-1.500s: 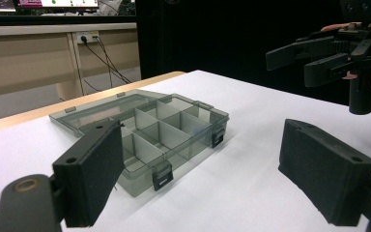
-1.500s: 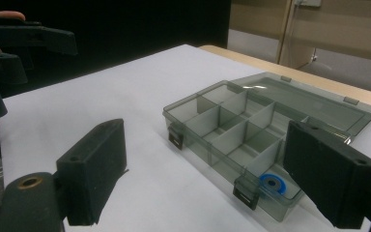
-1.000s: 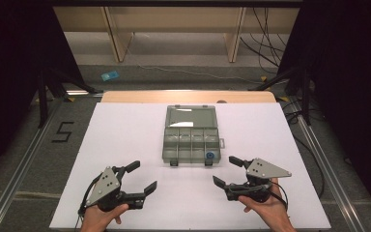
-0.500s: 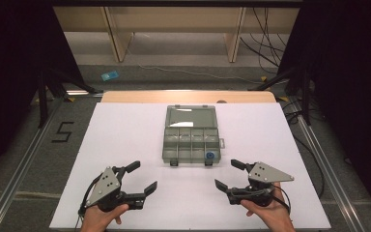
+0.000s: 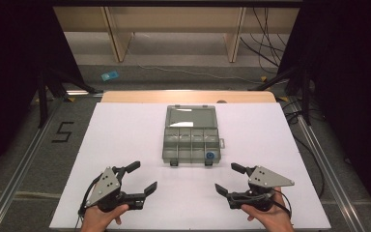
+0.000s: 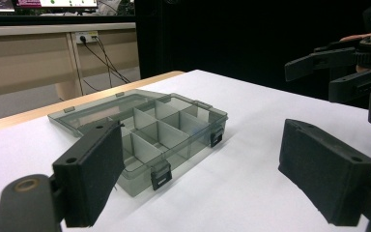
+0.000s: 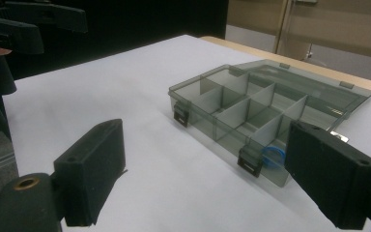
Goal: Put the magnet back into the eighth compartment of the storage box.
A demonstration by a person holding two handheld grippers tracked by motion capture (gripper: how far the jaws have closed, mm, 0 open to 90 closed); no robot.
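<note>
Box [image 5: 191, 134]: mid-desk [image 5: 125, 135], lid laid flat | blue ring [image 5: 210, 155], possibly tape, in front-right compartment | left gripper [image 5: 140, 178], right gripper [image 5: 227, 179]: both released, empty, near desk's front edge | advice: right approaches ring from above, left steadies box.

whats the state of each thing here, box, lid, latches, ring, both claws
box: open, flat on the white table
lid: folded back, lying flat behind the box
latches: undone, on the box's front wall
blue ring: lying in the front right compartment
other compartments: look empty
left claw: open, holding nothing, short of the box
right claw: open, holding nothing, short of the box
</note>
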